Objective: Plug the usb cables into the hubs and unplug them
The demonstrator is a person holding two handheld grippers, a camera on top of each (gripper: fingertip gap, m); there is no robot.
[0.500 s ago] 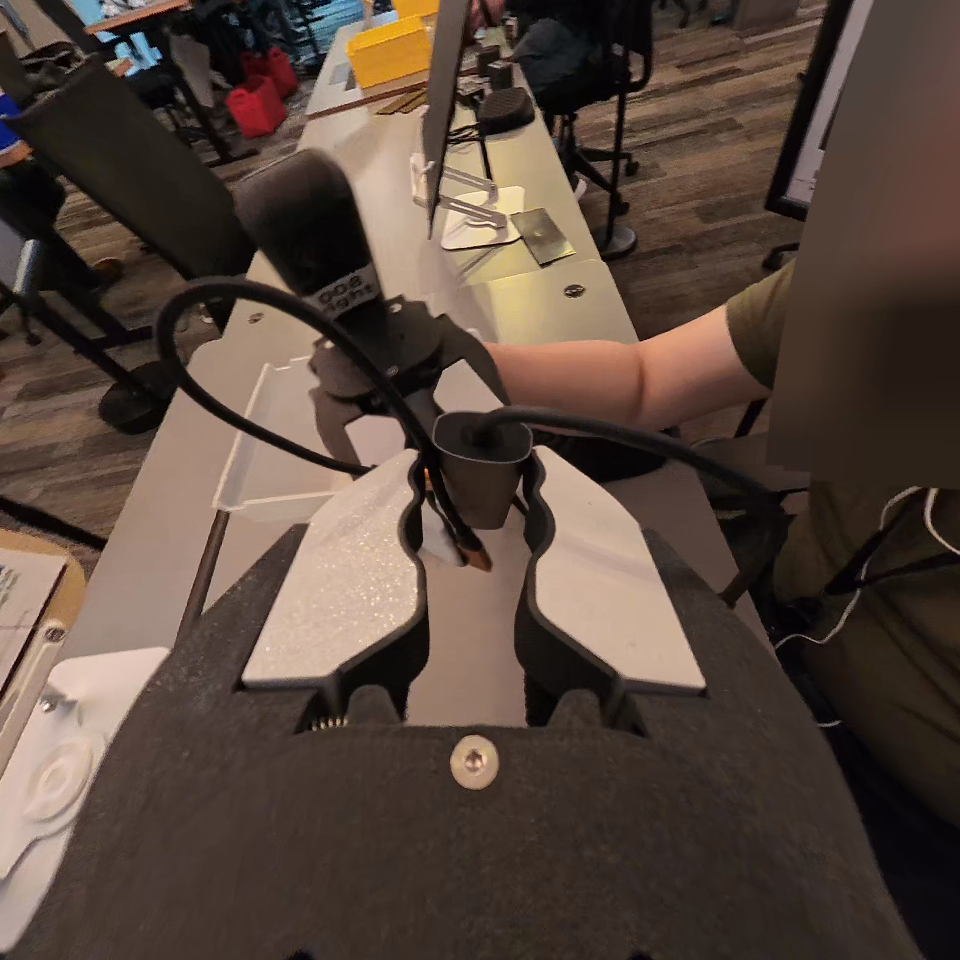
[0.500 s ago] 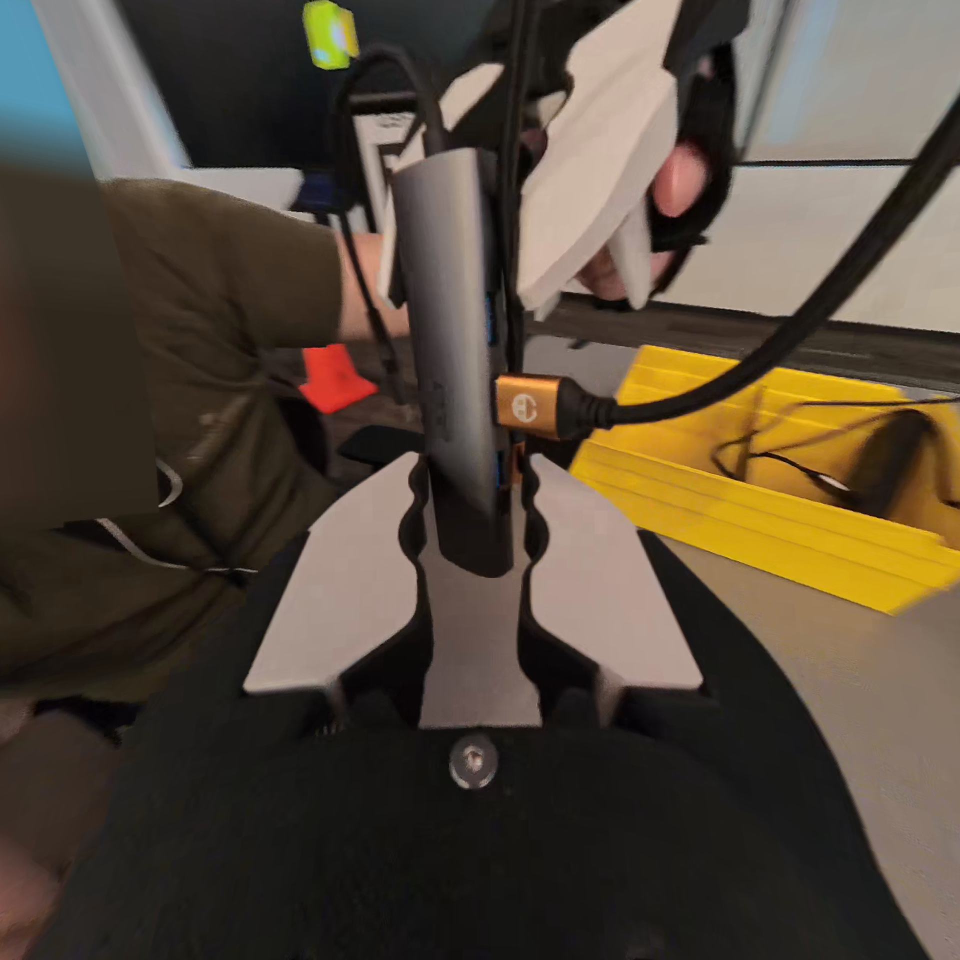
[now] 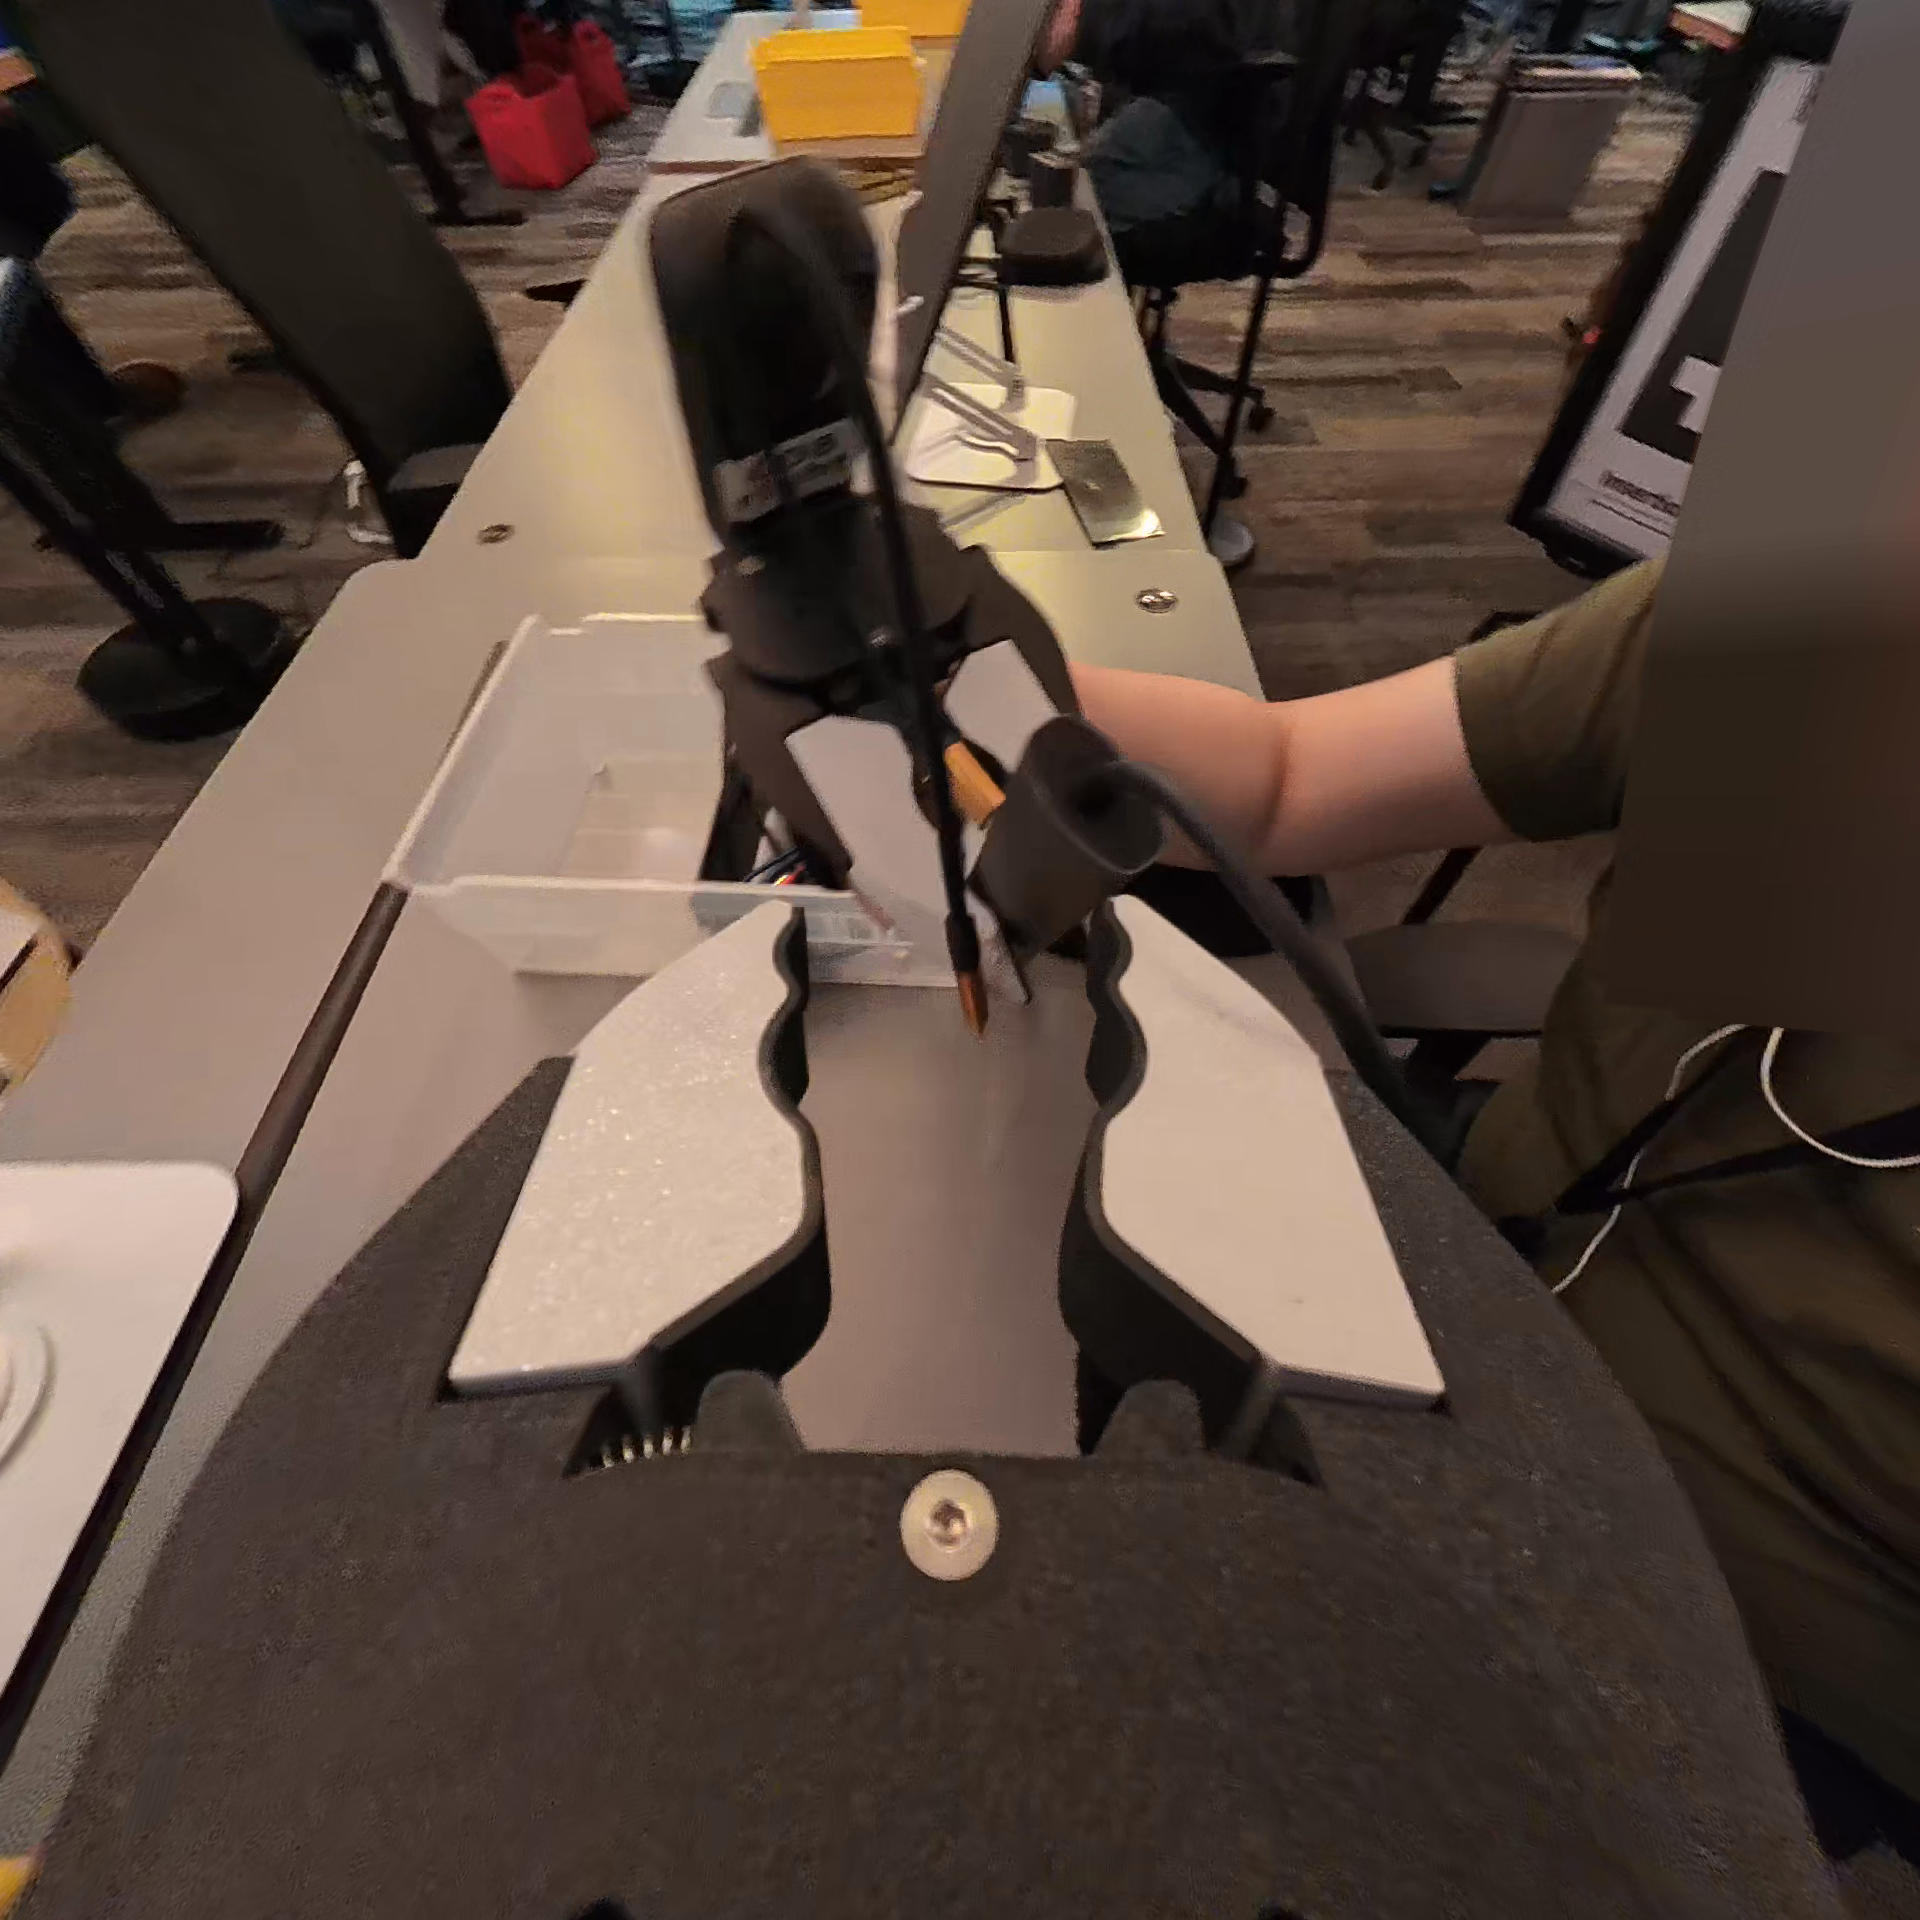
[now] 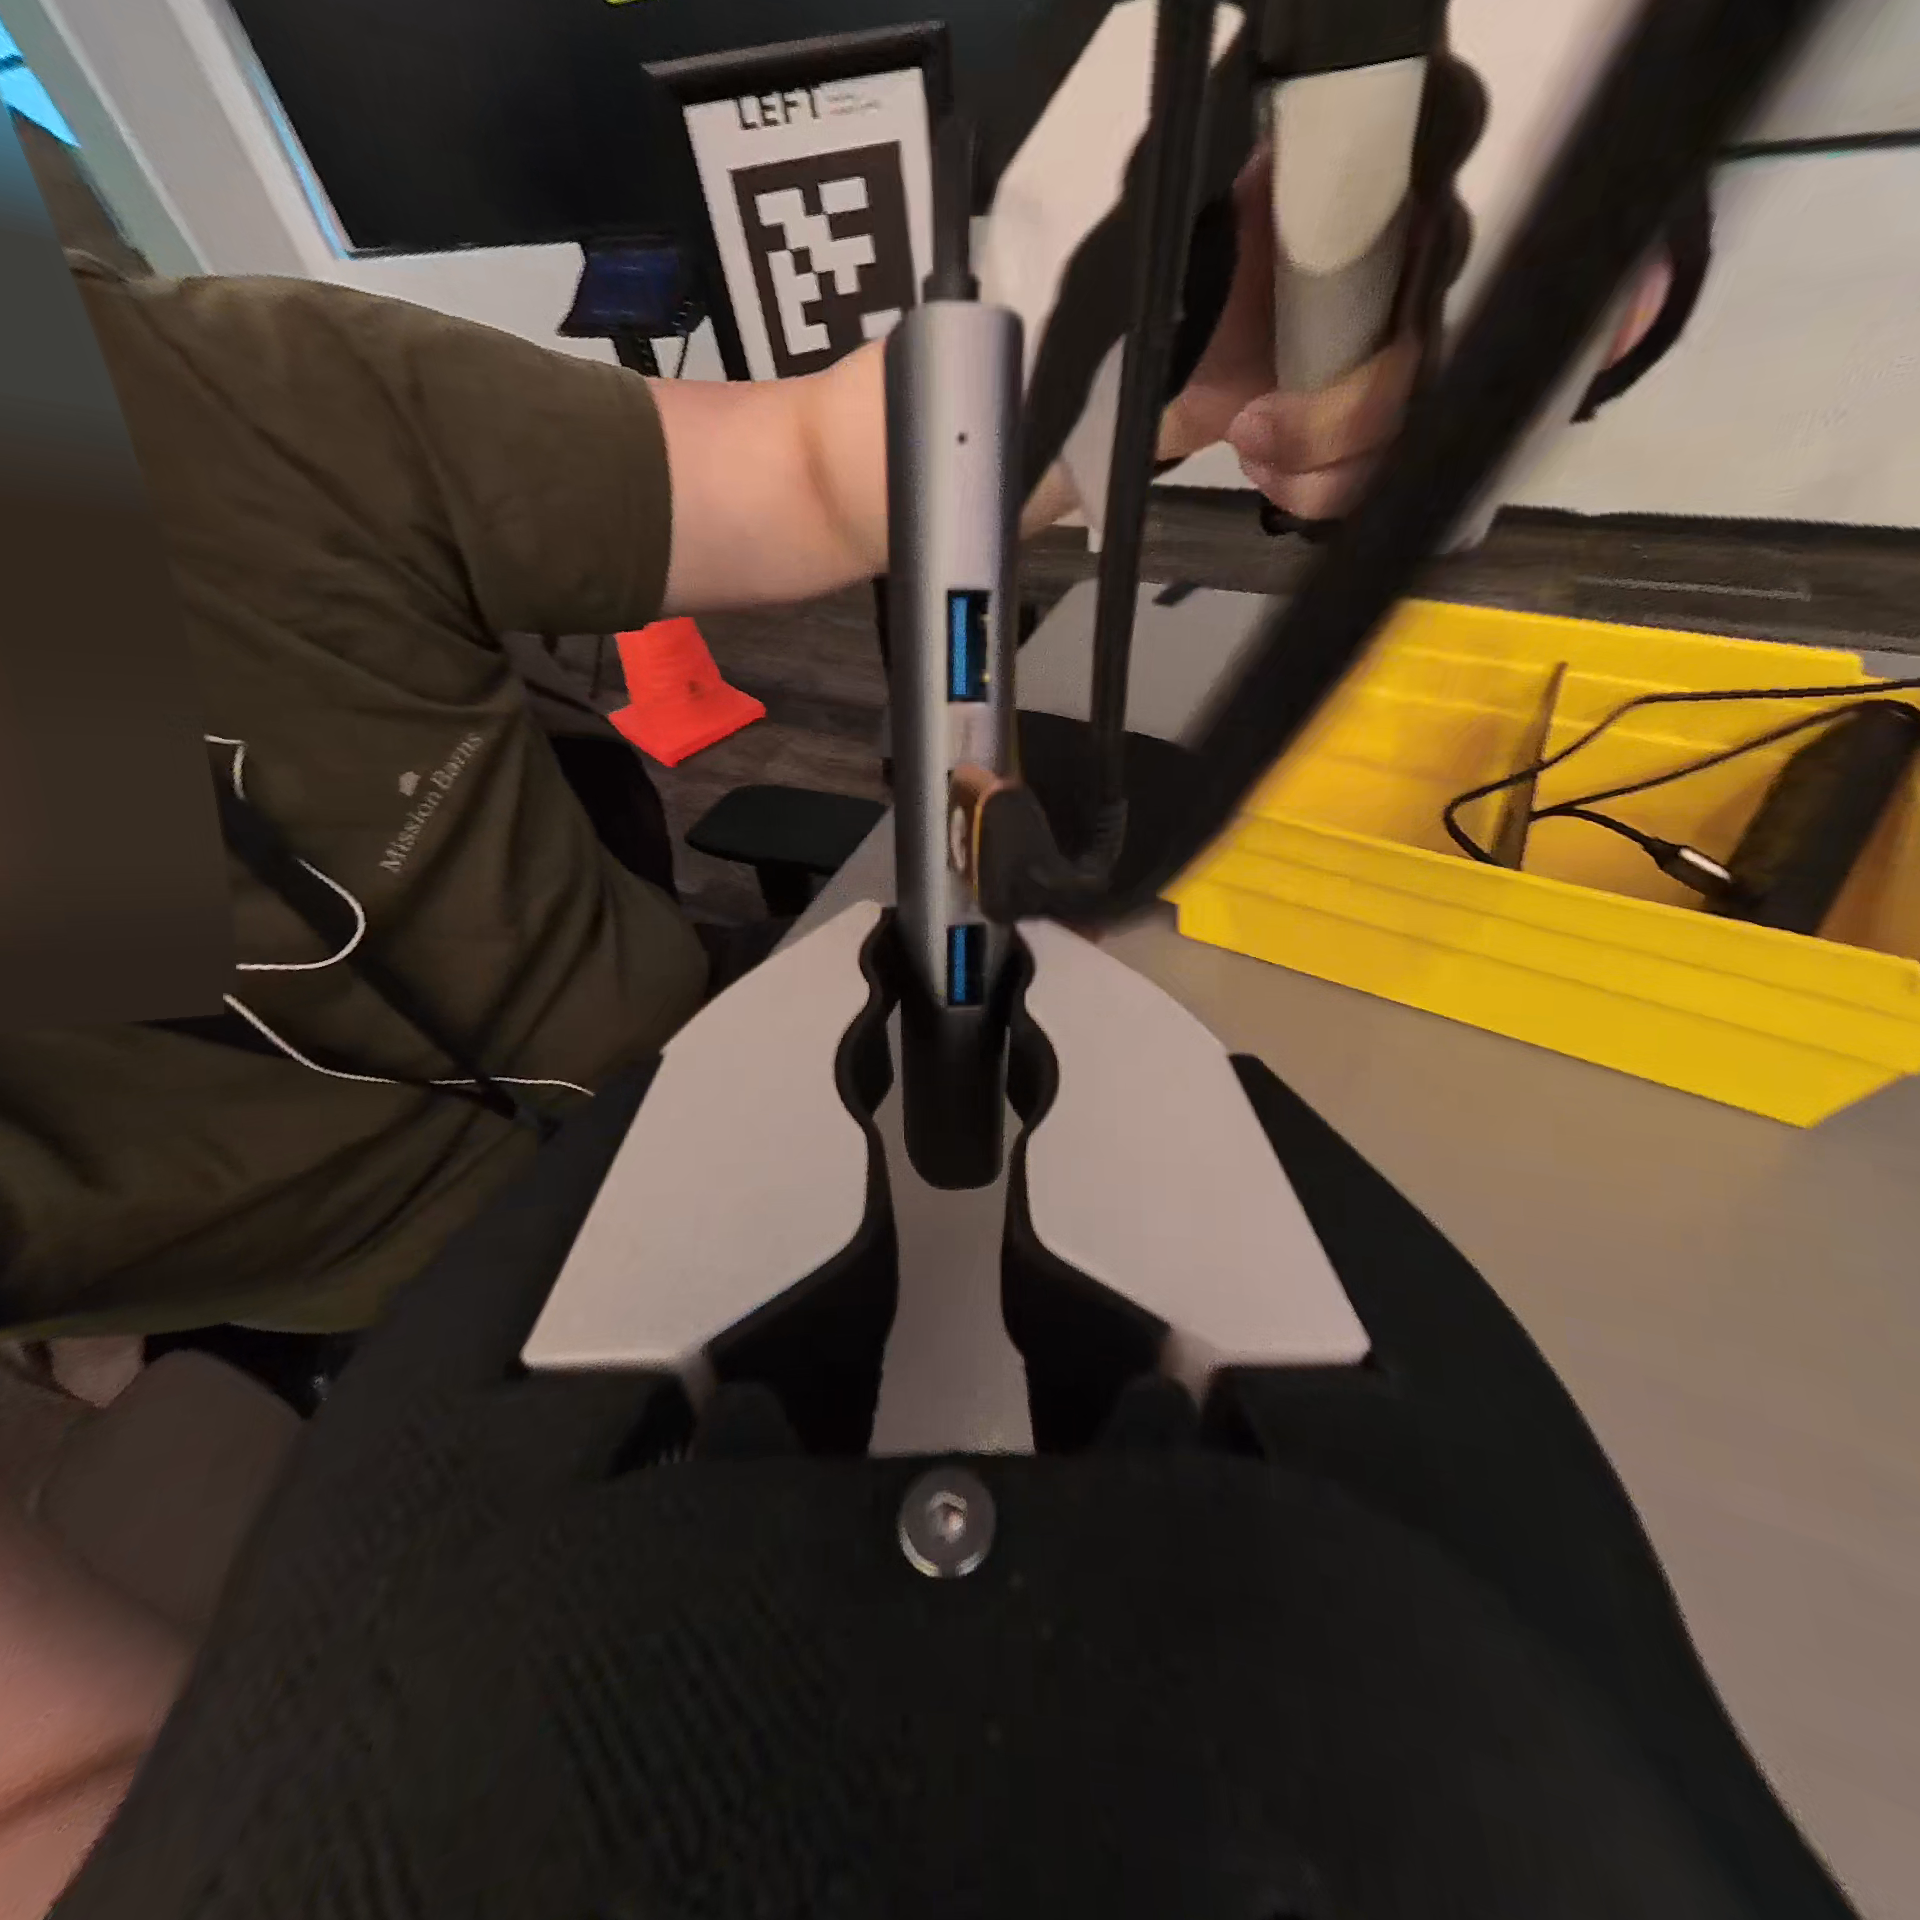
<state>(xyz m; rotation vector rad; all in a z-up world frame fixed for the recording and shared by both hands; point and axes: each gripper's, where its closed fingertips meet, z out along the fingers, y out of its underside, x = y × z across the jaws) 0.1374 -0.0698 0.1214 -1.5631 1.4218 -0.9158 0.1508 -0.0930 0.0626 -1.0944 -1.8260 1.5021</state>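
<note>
While the right gripper (image 4: 954,997) clamps the lower end of the grey hub (image 4: 951,582) between its 2 fingers (image 4: 748,1153), the hub stands upright and rises straight out from the fingertips. It is a slim metal bar with rounded edges and a dark bottom end. On its narrow side facing the camera are 2 blue USB ports, 1 well beyond the fingertips and 1 just at them. Between those ports sits an orange-and-black USB plug (image 4: 987,831), seated in the hub, its black cable (image 4: 1351,582) sweeping up and away to the right of the fingers. A thinner black lead leaves the hub's top end.

In the left wrist view, the left gripper (image 3: 945,935) has its fingers spread wide and holds nothing. Just beyond and slightly right of its fingertips, the hub's top end (image 3: 1070,821) appears, and a loose black cable with an orange tip (image 3: 971,1003) hangs between the fingertips without touching them. Beyond stands a clear plastic bin (image 3: 540,821) on the grey surface (image 3: 312,831). A yellow bin (image 4: 1558,935) lies right of the right fingers.
</note>
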